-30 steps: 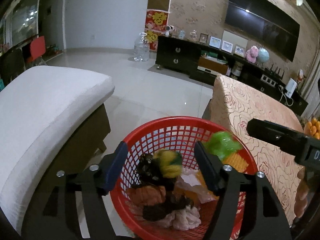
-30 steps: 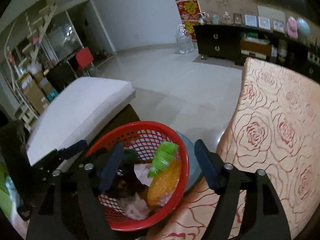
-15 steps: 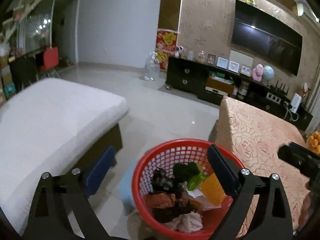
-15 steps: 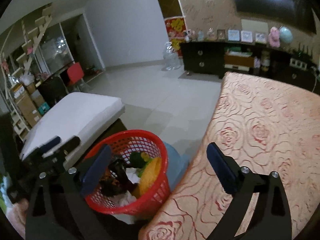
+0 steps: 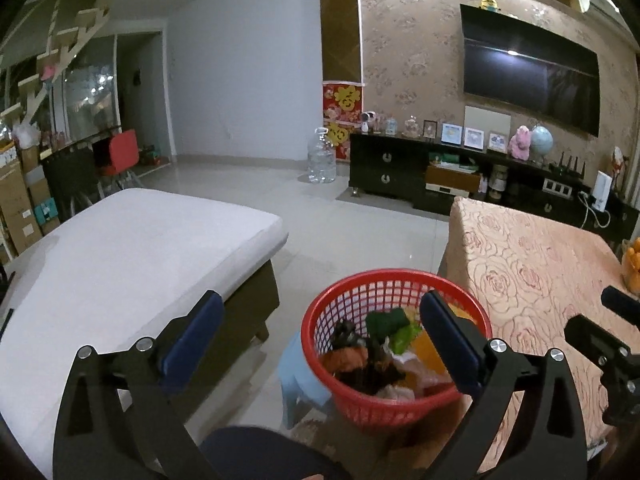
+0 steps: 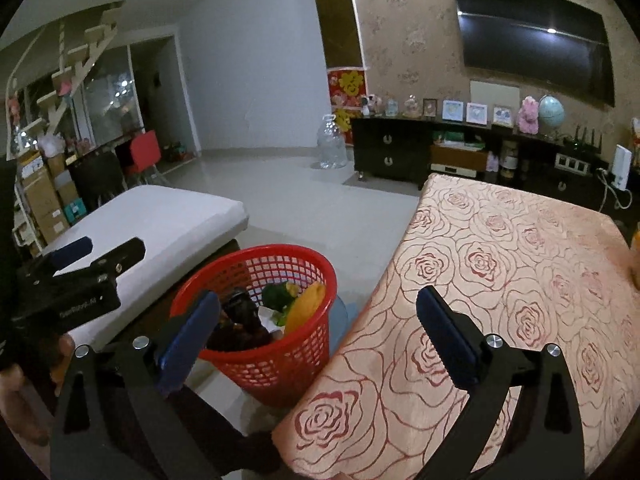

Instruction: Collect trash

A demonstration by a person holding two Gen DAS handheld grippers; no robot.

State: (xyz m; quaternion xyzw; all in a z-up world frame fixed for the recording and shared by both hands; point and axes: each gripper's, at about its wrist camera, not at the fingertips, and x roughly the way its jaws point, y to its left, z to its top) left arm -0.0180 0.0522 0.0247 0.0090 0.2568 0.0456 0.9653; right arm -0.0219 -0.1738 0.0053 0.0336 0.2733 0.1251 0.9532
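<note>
A red mesh basket (image 5: 472,318) stands on a light blue stool (image 5: 298,380) beside the table. It holds mixed trash (image 5: 386,354): green, orange, dark and white scraps. The basket also shows in the right wrist view (image 6: 316,312). My left gripper (image 5: 318,332) is open and empty, raised above and short of the basket. My right gripper (image 6: 316,332) is open and empty, over the table's near corner, to the right of the basket. The left gripper also shows in the right wrist view (image 6: 80,264).
A table with a rose-patterned cloth (image 6: 520,272) fills the right. A white cushioned bench (image 5: 120,252) stands on the left. A bowl of oranges (image 5: 632,264) sits at the table's right edge. A TV cabinet (image 5: 440,176) and a water jug (image 5: 321,157) stand far back.
Both grippers have pulled up and back from the basket and opened wider. The green piece that sat by the left gripper's finger now lies in the basket.
</note>
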